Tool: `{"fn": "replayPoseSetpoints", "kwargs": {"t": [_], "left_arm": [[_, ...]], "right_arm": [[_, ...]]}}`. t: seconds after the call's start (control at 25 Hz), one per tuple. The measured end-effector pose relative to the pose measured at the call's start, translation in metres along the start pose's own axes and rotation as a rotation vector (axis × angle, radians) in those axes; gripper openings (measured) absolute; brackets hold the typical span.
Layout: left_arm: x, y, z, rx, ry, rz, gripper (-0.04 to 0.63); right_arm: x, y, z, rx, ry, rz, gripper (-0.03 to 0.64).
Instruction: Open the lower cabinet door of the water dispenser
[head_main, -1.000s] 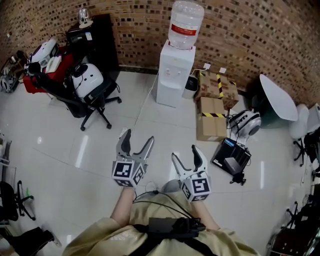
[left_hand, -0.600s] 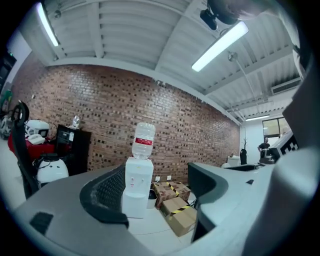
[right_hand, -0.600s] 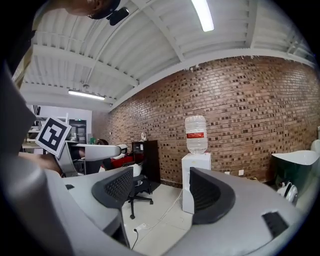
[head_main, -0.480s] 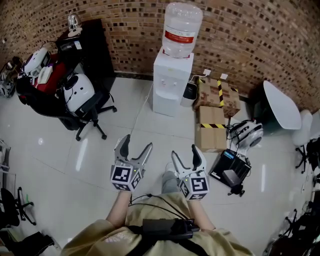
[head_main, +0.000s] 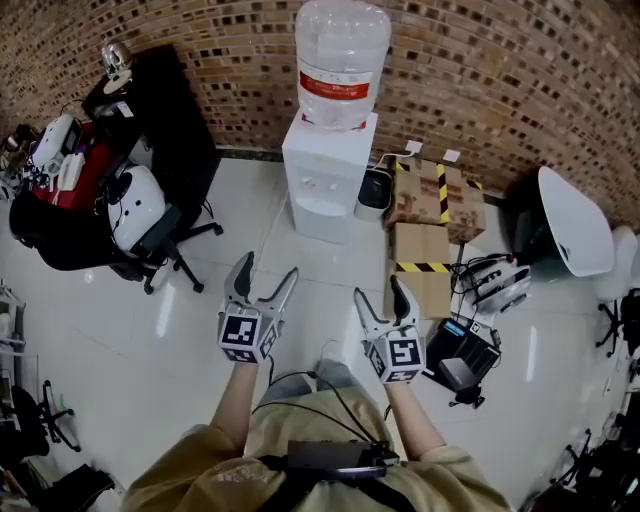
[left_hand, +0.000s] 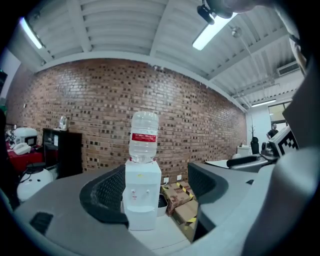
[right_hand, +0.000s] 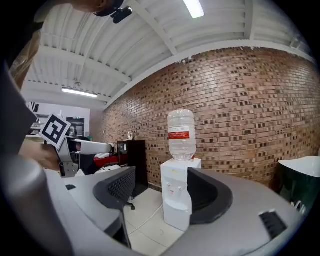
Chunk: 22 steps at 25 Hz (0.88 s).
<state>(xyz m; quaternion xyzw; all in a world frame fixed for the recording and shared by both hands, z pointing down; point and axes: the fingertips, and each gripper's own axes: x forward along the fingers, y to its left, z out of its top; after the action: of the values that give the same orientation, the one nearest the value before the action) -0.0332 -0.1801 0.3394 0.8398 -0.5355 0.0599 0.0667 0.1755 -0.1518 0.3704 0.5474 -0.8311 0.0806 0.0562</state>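
The white water dispenser stands against the brick wall with a clear bottle on top. Its lower front faces me and is seen steeply from above. Both grippers are held out over the floor, well short of it. My left gripper is open and empty, and the dispenser shows far off between its jaws. My right gripper is open with its jaws closing and nothing between them. In the right gripper view the dispenser stands at a distance.
Cardboard boxes with yellow-black tape lie right of the dispenser. An office chair carrying white gear and a black cabinet stand to the left. A black device with cables lies on the floor at the right.
The person has walked towards the dispenser, which now looks larger and nearer. Both grippers moved forward with them. The right jaws stand a little narrower.
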Motion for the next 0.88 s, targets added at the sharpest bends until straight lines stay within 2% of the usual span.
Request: {"fn": "replayPoseSetpoints", "kwargs": {"t": [0.24, 0.36, 0.56, 0.88], "left_arm": [[0.045, 0.011, -0.03, -0.045, 0.069, 0.025, 0.368], [0.068, 0.027, -0.047, -0.054, 0.099, 0.024, 0.368], [0.103, 0.049, -0.073, -0.072, 0.155, -0.025, 0.368], [0.164, 0.079, -0.127, -0.087, 0.167, -0.094, 0.368]], "right_arm": [[0.065, -0.039, -0.037, -0.011, 0.081, 0.025, 0.337], [0.102, -0.053, -0.06, -0.012, 0.137, 0.008, 0.337], [0.156, -0.066, -0.095, 0.008, 0.211, -0.021, 0.337], [0.242, -0.073, -0.174, -0.022, 0.313, -0.016, 0.337]]}}
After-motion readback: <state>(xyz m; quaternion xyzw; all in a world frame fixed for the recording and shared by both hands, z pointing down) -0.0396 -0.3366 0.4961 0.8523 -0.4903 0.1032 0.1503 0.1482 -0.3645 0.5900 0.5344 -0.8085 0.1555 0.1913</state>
